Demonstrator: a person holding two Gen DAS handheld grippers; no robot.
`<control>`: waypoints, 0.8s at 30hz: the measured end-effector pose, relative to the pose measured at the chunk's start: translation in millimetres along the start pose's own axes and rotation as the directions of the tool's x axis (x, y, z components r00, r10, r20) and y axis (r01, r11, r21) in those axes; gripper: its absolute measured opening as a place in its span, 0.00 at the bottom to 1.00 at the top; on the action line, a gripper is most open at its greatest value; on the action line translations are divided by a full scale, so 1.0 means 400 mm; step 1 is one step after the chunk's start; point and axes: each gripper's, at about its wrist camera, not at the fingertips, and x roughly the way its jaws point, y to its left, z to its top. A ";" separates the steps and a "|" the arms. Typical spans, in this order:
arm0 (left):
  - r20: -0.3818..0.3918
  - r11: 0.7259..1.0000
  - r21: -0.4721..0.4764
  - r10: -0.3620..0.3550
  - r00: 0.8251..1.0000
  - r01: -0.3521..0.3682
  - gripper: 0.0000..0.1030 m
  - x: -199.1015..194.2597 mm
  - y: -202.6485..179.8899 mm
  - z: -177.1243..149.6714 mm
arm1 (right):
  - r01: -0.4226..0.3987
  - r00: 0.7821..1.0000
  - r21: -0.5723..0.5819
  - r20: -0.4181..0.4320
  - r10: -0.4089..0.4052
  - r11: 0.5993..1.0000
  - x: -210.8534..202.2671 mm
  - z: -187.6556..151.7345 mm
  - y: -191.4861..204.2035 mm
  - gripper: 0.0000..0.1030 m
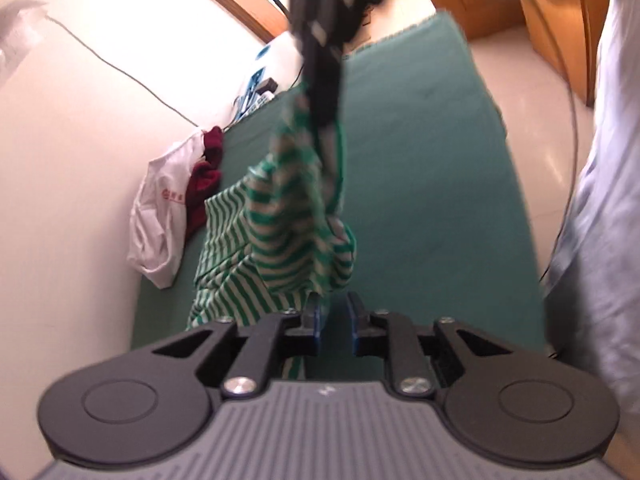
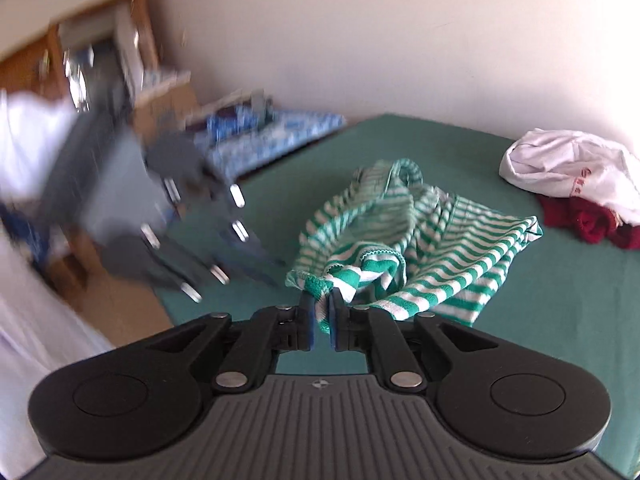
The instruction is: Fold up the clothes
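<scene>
A green-and-white striped garment (image 1: 292,224) (image 2: 440,256) lies crumpled on a green-covered surface (image 1: 420,160) (image 2: 580,300), with one part pulled up. My right gripper (image 2: 324,312) is shut on its hem, the fabric pinched between the blue pads. In the left wrist view the right gripper (image 1: 326,120) comes down from above, and the cloth hangs from it. My left gripper (image 1: 335,316) stands open just under the hanging fold. The cloth brushes its left fingertip, and the green cover shows in the gap between the fingers. In the right wrist view the left gripper (image 2: 260,256) is a blur at the garment's left.
A white bag-like cloth (image 1: 160,208) (image 2: 568,164) and a dark red cloth (image 1: 204,188) (image 2: 588,220) lie by the wall. Blue-and-white patterned items (image 2: 280,132) sit at the far end. A person's pale sleeve (image 1: 600,200) fills the right side, with wooden furniture (image 1: 560,20) behind.
</scene>
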 end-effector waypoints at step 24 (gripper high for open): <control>-0.044 0.997 0.027 -0.066 0.997 0.067 0.03 0.042 0.040 0.005 | 0.081 0.996 -0.070 0.038 -0.079 0.994 -0.039 -0.005 0.015 0.07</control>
